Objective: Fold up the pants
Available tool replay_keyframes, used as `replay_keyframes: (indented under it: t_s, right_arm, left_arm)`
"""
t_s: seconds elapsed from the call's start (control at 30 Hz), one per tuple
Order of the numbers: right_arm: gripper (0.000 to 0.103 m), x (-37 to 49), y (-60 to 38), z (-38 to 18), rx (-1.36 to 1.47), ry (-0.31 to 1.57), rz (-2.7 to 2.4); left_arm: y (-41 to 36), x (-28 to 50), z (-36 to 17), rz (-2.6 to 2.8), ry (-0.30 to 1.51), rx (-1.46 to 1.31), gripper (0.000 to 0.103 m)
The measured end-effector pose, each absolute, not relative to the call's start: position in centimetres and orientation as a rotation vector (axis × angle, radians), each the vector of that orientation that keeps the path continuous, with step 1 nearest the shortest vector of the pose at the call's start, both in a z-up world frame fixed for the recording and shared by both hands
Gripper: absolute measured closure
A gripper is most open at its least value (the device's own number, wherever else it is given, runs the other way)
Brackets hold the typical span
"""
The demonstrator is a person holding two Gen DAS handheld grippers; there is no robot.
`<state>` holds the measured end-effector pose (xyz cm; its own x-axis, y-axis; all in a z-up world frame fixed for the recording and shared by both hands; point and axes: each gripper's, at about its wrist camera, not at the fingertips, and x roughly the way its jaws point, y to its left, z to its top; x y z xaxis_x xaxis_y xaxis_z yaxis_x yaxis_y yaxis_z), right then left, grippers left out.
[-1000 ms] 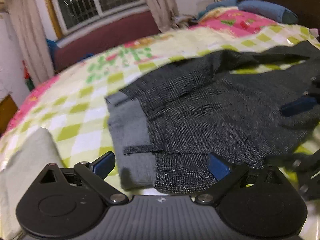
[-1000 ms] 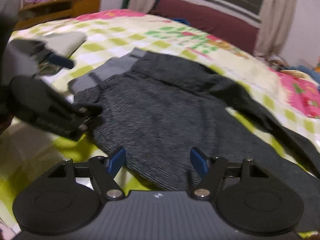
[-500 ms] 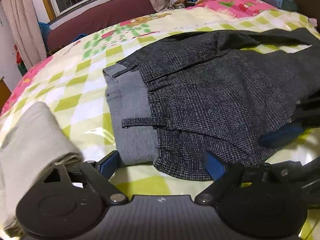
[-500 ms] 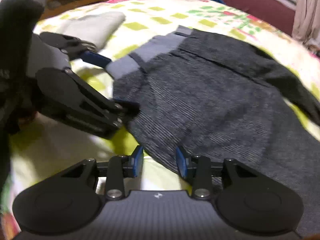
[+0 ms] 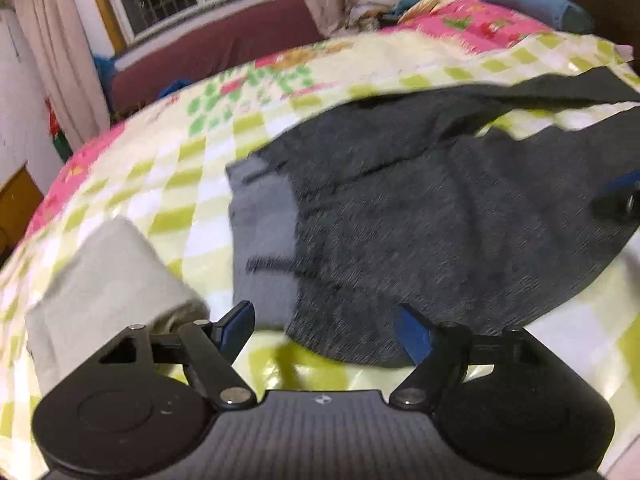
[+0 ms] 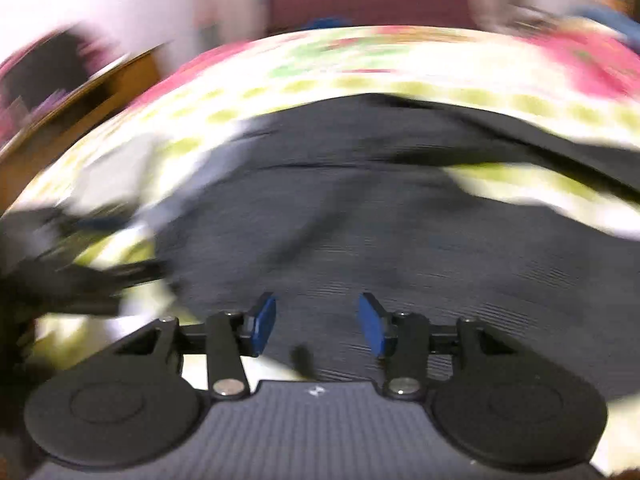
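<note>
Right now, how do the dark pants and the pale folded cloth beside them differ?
The dark pants lie spread wide across the checked bedspread, while the pale folded cloth sits as a compact bundle. The pants are charcoal with a lighter grey waistband lining turned out; the cloth is plain off-white. The pants reach between the left gripper's open fingers; the cloth lies off to their left. Both rest on the bedspread, and neither is gripped.
</note>
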<state>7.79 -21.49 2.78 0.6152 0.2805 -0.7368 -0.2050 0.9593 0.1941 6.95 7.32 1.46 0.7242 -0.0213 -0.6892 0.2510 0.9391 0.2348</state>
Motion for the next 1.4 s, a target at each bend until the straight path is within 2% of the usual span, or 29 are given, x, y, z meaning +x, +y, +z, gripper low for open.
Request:
replay_keyframes:
  t_s: [0.13,0.3,0.5,0.53,0.57,0.63,0.67,0.7,0.77,0.83,0.87,0.97,1.03,1.17,1.3,1.4]
  right_arm:
    - [0.056,7.8,-34.1,2.3,0.225,0.865,-0.12]
    - [0.055,6.6,-47.6,1.8,0.452,0.786,-0.46]
    - [0.056,9.0,-54.6,0.1,0.608,0.724,-0.583]
    - [0.058,9.5,-55.3,-0.1,0.624,0.72,-0.596]
    - [0.065,9.7,-55.9,-0.5,0.645,0.722,-0.604]
    - [0.083,9.5,-57.9,-1.2,0.649,0.733,-0.643]
    - [0.084,9.4,-58.0,-1.1,0.646,0.74,-0.646]
    - [0.084,9.2,-57.8,-0.9,0.628,0.753,-0.637]
    - [0.074,8.5,-56.1,0.4,0.523,0.762,-0.627]
    - [0.073,7.9,-53.2,1.9,0.373,0.75,-0.56]
    - [0.068,8.0,-51.9,2.4,0.319,0.747,-0.524]
    - [0.063,9.9,-47.3,3.9,0.182,0.738,-0.357]
    - [0.062,12.6,-43.8,4.4,0.097,0.733,-0.237]
    - [0.05,19.7,-35.4,3.7,-0.147,0.737,-0.011]
    - [0.048,26.6,-28.8,2.5,-0.296,0.757,0.134]
    - [0.038,31.0,-25.1,1.4,-0.386,0.762,0.203]
  left_arm:
    - [3.2,7.4,2.8,-0.247,0.703,0.302,0.012]
    - [-5.3,9.7,1.4,-0.405,0.716,0.332,0.012]
    - [-12.9,11.8,-1.8,-0.519,0.793,0.398,0.012]
    - [-13.5,11.5,-2.2,-0.519,0.806,0.405,0.012]
    - [-13.9,11.5,-2.5,-0.517,0.813,0.407,0.012]
    - [-13.9,11.5,-2.4,-0.518,0.817,0.408,0.012]
    - [-13.7,11.5,-2.1,-0.521,0.822,0.404,0.012]
    - [-13.4,11.5,-1.8,-0.52,0.825,0.4,0.012]
    - [-12.4,11.3,-1.0,-0.507,0.805,0.413,0.013]
    - [-10.9,11.2,-0.1,-0.481,0.767,0.428,0.013]
    - [-10.0,11.4,0.4,-0.469,0.753,0.428,0.013]
    - [-6.7,12.9,1.7,-0.406,0.707,0.431,0.012]
    - [-4.5,14.5,2.4,-0.347,0.674,0.448,0.012]
    - [-0.1,18.6,3.1,-0.238,0.637,0.492,0.012]
    - [3.6,23.1,3.2,-0.168,0.637,0.464,0.011]
    - [5.6,26.6,2.8,-0.155,0.653,0.43,0.01]
